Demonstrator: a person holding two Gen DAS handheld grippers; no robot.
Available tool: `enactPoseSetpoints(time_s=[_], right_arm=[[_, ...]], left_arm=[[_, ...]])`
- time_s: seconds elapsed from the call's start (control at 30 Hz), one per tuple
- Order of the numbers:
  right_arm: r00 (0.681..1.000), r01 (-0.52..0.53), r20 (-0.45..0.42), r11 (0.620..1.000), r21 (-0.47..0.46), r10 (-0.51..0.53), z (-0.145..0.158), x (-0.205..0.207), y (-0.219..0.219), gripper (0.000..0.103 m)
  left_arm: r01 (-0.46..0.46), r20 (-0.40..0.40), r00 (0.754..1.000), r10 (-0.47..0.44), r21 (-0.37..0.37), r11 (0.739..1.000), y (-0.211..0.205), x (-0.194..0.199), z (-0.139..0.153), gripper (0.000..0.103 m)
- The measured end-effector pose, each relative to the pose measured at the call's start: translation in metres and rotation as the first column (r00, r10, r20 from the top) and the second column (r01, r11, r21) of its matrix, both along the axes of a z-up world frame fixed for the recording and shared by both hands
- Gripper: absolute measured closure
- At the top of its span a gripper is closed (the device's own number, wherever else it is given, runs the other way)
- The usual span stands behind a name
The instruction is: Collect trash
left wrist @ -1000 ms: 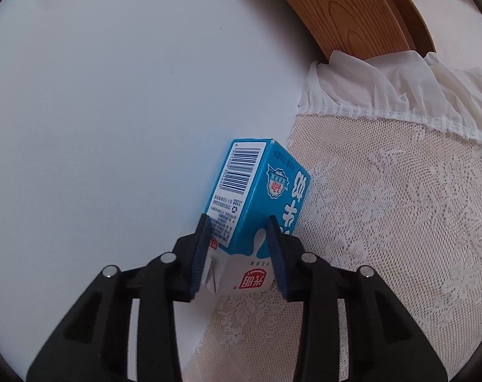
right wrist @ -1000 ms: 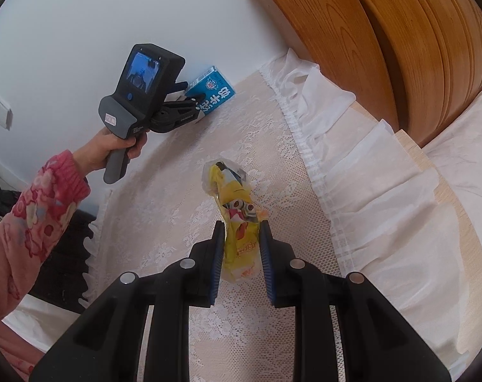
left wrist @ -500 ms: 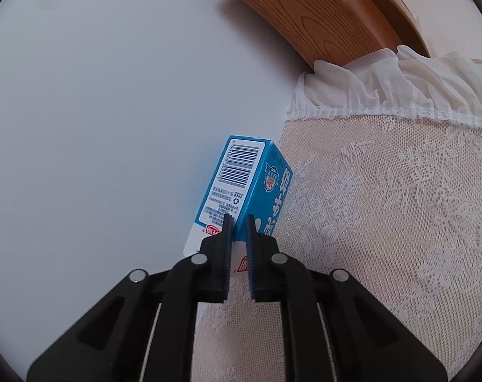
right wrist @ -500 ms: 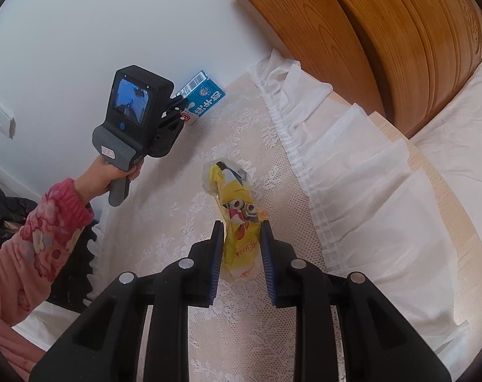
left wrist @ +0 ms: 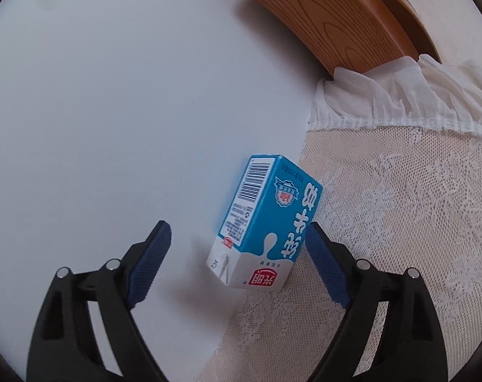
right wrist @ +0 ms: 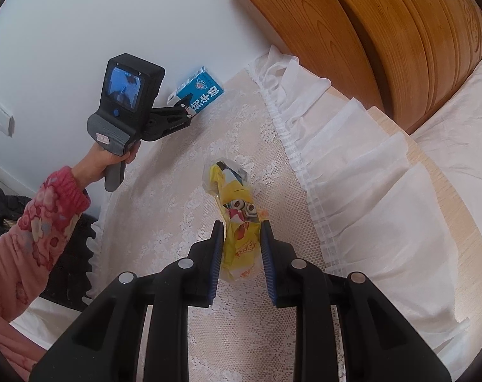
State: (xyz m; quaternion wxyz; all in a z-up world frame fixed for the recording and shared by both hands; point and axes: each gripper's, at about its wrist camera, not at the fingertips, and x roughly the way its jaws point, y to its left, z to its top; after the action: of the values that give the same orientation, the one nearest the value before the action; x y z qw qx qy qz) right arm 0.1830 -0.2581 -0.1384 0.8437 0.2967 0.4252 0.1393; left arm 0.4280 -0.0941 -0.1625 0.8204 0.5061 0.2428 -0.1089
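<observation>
A blue and white milk carton leans against the white wall at the edge of the lace cloth. My left gripper straddles its lower end, and its jaws are opening wide. The left pad is well clear of the carton and the right pad sits close beside it without pressing. The right wrist view shows the same carton with the left gripper at it. My right gripper is shut on a yellow snack wrapper, which reaches forward over the lace.
A wooden headboard rises at the back right, with a white frilled cloth along the lace's right side. A hand in a pink floral sleeve holds the left gripper. A wall switch is at the left, and dark items lie below it.
The left jaws were close together at the carton's lower end half a second ago and now stand wide apart, with the carton let go. The right gripper keeps its hold on the wrapper.
</observation>
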Motion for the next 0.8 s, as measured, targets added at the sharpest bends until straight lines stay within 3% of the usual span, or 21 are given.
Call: enactPoseSetpoints(time_s=[0.17, 0.3, 0.57, 0.67, 0.8], right_arm=[[1.000, -0.007, -0.002, 1.000, -0.006, 0.007, 0.000, 0.001, 0.002, 0.078], [1.000, -0.009, 0.001, 1.000, -0.007, 0.009, 0.000, 0.001, 0.004, 0.078], [1.000, -0.021, 0.003, 1.000, 0.003, 0.021, -0.002, 0.006, 0.005, 0.078], [1.000, -0.027, 0.003, 1.000, 0.008, 0.027, -0.004, 0.010, 0.006, 0.078], [0.999, -0.037, 0.002, 0.999, 0.004, 0.037, -0.006, 0.014, 0.007, 0.078]], left_arm=[[-0.002, -0.072, 0.997, 0.005, 0.053, 0.999, 0.000, 0.021, -0.016, 0.022], [-0.011, -0.140, 0.990, 0.023, 0.082, 0.997, 0.002, 0.031, -0.027, 0.034], [0.025, -0.137, 0.991, -0.006, 0.136, 0.990, 0.001, 0.031, -0.030, 0.040], [0.014, -0.095, 0.995, -0.002, 0.125, 0.992, 0.001, 0.023, -0.027, 0.047], [0.011, -0.023, 1.000, -0.008, 0.127, 0.992, 0.003, 0.009, -0.027, 0.064]])
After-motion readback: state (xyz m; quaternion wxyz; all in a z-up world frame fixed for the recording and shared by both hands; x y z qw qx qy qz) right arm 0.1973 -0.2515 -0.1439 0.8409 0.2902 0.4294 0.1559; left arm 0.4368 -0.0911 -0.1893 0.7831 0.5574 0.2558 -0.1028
